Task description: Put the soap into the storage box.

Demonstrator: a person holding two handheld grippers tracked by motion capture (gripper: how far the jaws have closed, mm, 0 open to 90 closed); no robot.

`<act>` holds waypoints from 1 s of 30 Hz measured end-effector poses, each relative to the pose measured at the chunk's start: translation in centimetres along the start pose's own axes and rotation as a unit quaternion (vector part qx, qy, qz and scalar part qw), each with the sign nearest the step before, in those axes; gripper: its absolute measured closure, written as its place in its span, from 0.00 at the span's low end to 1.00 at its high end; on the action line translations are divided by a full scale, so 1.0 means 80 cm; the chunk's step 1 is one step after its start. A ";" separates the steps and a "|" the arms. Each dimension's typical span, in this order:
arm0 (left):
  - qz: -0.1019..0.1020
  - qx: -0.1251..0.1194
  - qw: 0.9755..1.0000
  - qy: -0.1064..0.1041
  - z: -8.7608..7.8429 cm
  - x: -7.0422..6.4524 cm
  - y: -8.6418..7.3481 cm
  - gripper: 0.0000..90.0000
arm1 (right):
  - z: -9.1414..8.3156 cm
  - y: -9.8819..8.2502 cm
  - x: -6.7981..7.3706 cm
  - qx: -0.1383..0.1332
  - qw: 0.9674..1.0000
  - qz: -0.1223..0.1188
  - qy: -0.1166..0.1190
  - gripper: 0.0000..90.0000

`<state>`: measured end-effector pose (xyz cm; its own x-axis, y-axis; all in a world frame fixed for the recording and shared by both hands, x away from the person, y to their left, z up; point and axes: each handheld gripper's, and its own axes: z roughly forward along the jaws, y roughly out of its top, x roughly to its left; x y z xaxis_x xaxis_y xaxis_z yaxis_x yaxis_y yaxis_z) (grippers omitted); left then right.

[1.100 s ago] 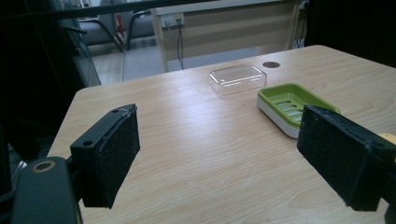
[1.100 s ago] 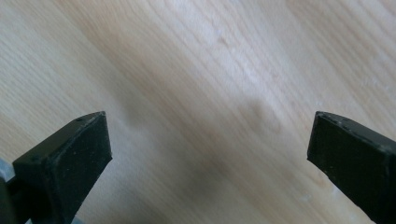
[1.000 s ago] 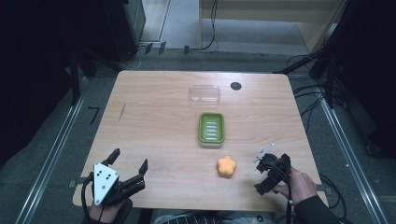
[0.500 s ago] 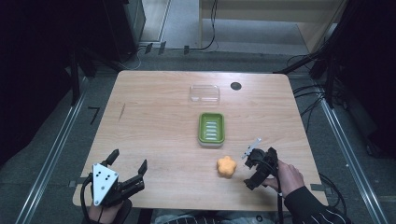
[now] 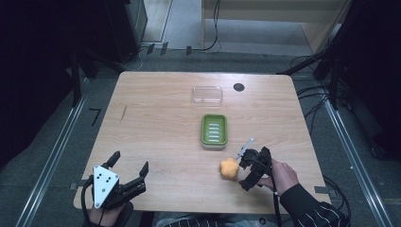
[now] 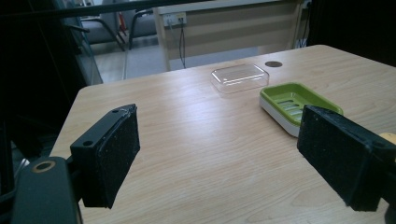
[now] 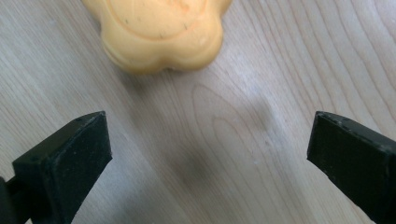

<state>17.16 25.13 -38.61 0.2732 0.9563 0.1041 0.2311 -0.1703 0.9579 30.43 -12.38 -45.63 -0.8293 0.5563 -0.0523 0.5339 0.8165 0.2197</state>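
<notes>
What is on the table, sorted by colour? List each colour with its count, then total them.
Orange: 1, the flower-shaped soap
Green: 1, the soap dish
Clear: 1, the lid
Total: 3

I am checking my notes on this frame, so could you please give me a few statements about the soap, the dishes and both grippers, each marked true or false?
1. The orange soap lies on the bare table. True.
2. The right gripper is shut on the soap. False: its jaws stand open, the soap ahead of them.
3. The green soap dish is empty. True.
4. The clear lid covers the green dish. False: it lies apart, farther back.
5. The left gripper holds the lid. False: it is open, holding nothing.
</notes>
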 end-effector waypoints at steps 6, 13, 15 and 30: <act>0.001 0.001 1.000 -0.001 0.001 -0.001 0.000 0.15 | 0.002 0.007 0.003 -0.003 1.000 -0.008 0.004 0.00; 0.001 0.001 1.000 -0.002 0.002 -0.001 0.000 0.15 | 0.003 0.017 0.006 -0.006 1.000 -0.017 0.010 0.00; 0.000 0.000 1.000 -0.002 0.003 -0.002 0.001 0.15 | 0.004 0.021 0.008 -0.004 1.000 -0.020 0.014 0.00; 0.001 0.000 1.000 -0.003 0.003 -0.001 0.001 0.15 | 0.012 0.042 0.016 0.010 0.999 -0.036 0.022 0.00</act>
<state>17.40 24.95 -38.63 0.2799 0.9543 0.1047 0.2309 -0.1727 0.9575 31.29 -8.79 -45.93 -0.8716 0.4896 -0.0244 0.4759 0.8572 0.1969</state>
